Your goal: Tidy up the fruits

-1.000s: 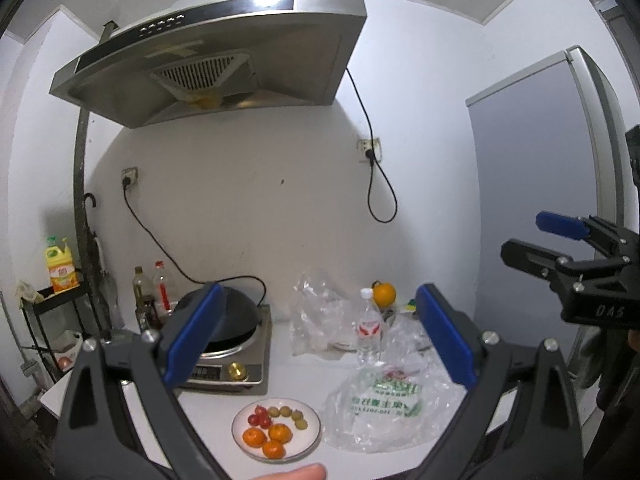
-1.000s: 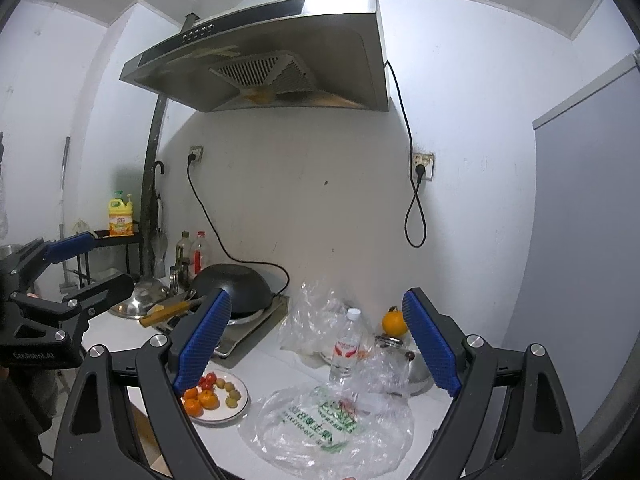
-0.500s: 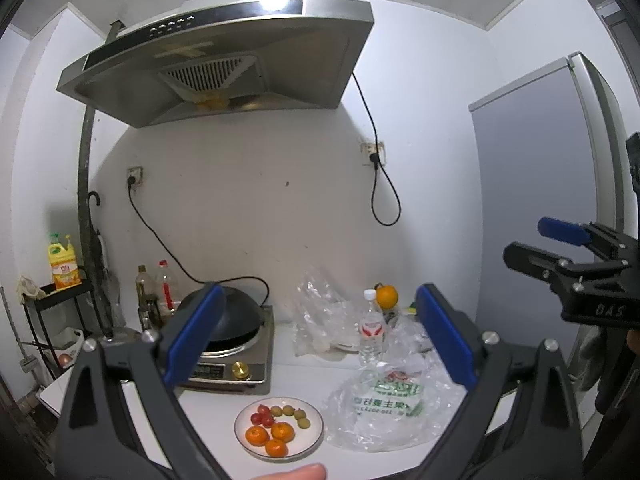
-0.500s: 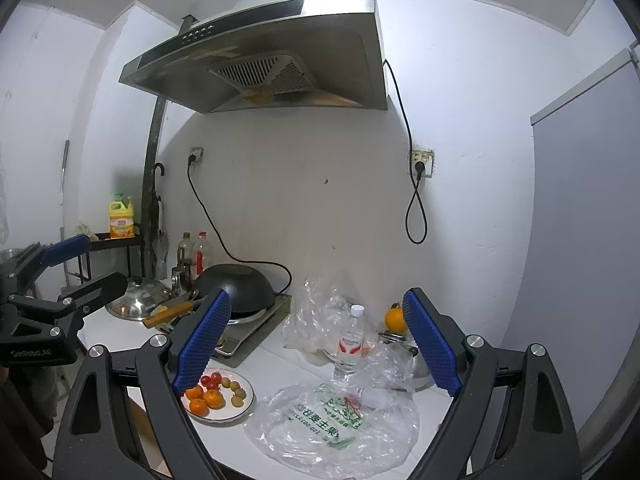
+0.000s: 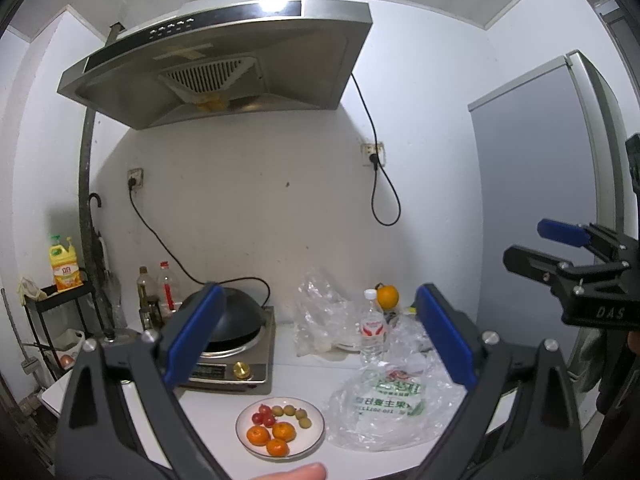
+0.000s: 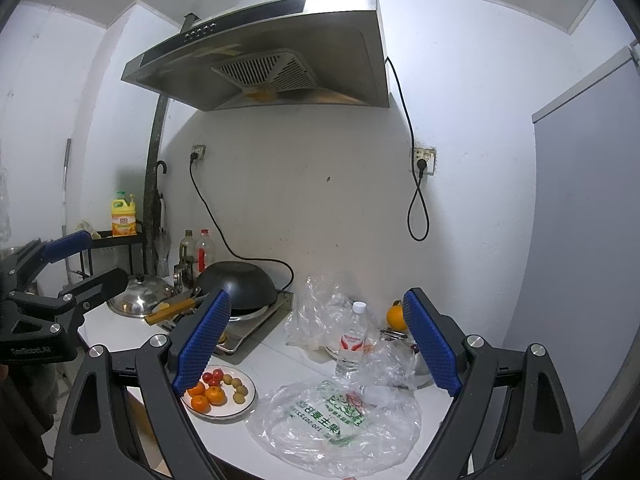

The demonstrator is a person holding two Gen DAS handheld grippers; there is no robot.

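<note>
Hovering well above and short of the white counter (image 5: 224,412), the left gripper (image 5: 320,340) and the right gripper (image 6: 316,344) are both held with fingers spread wide and nothing between them.

Fruit noted in two places. On the white plate (image 5: 316,432) near the counter's front edge, three small oranges (image 5: 272,438) are grouped at the front, cherry tomatoes (image 5: 265,414) behind them to the left, and a short row of small greenish fruits (image 5: 295,415) to the right. The three kinds are seen sorted into their own clusters. A single larger orange (image 5: 387,297) is perched at the back, behind the water bottle (image 5: 372,332) and among crumpled clear bags; what it rests on cannot be made out.

A printed plastic bag (image 6: 336,420) is lying flat just beside the plate; any fruit inside it cannot be confirmed.

Step in hand, as judged: no grasp is under way; the grippers are parked at a distance. The scene fits either a plate already arranged with only the back orange left out, or a plate waiting to be emptied into the bag. Which one is not settled by these views.

Any next reach would call for a long descent toward the counter. A gentle, centred closure would be needed on such round, soft fruit, which is likely to roll.
</note>
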